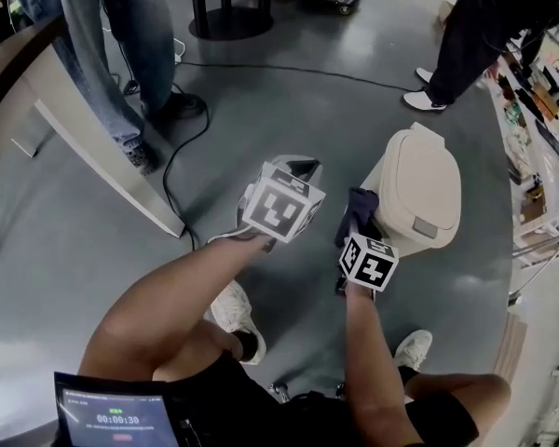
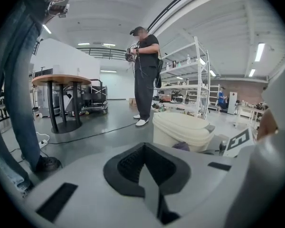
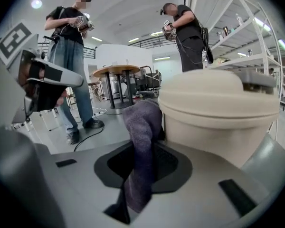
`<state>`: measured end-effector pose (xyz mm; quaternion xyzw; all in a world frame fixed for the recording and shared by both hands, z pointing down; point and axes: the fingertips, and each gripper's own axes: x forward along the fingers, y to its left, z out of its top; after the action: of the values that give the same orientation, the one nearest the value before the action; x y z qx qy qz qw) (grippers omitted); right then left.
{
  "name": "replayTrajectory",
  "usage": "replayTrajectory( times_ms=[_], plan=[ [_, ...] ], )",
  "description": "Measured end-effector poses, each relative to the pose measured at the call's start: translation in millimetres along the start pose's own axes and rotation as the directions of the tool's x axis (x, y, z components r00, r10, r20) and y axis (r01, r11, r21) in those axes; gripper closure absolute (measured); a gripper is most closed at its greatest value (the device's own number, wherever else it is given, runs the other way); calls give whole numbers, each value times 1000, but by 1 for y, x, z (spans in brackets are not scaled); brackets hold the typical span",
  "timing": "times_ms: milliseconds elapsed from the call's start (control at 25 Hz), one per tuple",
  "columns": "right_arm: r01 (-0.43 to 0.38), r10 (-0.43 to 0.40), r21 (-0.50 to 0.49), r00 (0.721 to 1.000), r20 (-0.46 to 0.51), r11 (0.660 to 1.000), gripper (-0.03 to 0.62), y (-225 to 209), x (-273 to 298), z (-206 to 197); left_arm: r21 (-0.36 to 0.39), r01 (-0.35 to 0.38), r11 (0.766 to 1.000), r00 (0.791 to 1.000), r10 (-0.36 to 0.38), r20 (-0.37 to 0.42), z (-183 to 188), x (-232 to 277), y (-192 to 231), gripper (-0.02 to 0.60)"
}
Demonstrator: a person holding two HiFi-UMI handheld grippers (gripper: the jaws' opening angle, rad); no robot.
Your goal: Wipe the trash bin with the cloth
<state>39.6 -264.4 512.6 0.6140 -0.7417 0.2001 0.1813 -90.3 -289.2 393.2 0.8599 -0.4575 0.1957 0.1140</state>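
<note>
- Grey left gripper (image 1: pixel 303 169), jaws together and empty, hovers at nine o'clock of the trash bin (image 1: pixel 419 189).
- Soft, limp cloth (image 3: pixel 141 146) hangs bunched in the right gripper's (image 1: pixel 357 214) pinch, at the bin's side.
- Its plastic looks light and likely to slide.

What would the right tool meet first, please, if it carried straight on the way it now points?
Most likely the upper side wall of the trash bin. The right tool is shut on the cloth, so the cloth would press there first; whether it touches the wall now is unclear.
</note>
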Motion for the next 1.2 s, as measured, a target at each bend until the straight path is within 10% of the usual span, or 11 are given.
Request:
replayTrajectory(
  times_ms=[880,1200],
  plan=[
    [137,-91,138,951,-296,981,514,-36,93,-160,14,19,1000,996,-18,-86,-34,20,-2,581],
    [112,-81,112,964,-254,987,514,-25,91,-141,-3,-12,1000,997,12,-81,-35,21,8,581]
  ],
)
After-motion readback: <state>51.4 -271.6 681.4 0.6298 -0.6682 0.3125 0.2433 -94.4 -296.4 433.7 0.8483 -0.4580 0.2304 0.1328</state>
